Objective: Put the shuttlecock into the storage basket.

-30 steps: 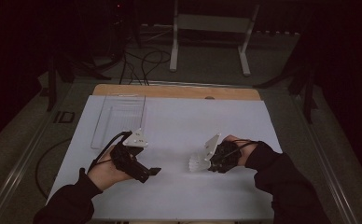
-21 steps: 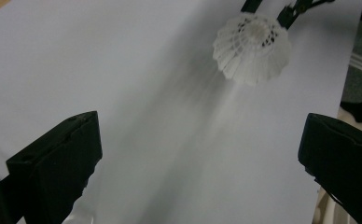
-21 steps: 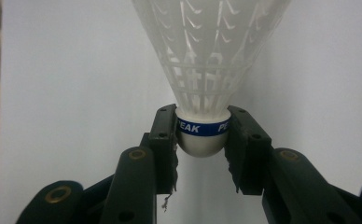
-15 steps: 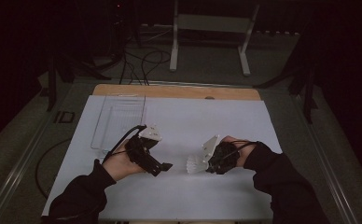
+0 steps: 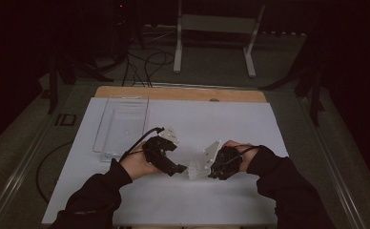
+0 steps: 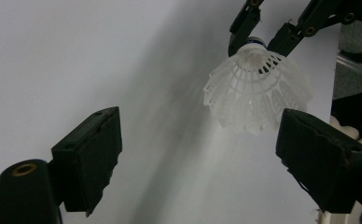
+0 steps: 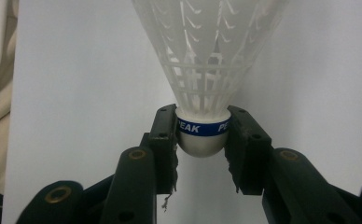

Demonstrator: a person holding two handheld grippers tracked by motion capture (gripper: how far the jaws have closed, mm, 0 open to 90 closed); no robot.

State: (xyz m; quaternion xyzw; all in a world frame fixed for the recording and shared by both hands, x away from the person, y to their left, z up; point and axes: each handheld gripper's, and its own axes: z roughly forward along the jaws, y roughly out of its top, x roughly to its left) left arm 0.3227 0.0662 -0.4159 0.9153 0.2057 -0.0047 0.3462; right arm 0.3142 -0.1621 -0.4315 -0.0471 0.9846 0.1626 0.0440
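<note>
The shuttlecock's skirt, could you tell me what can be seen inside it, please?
Looking into the open skirt of the shuttlecock, white lattice ribs run back to the pale cork base. The right gripper clamps that base, so the cork's sides are covered by its jaws.

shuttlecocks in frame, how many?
1. The white plastic shuttlecock is clamped by its cork base in the right hand-held gripper, over the white sheet. The clear tray looks empty, though it is dim.
</note>
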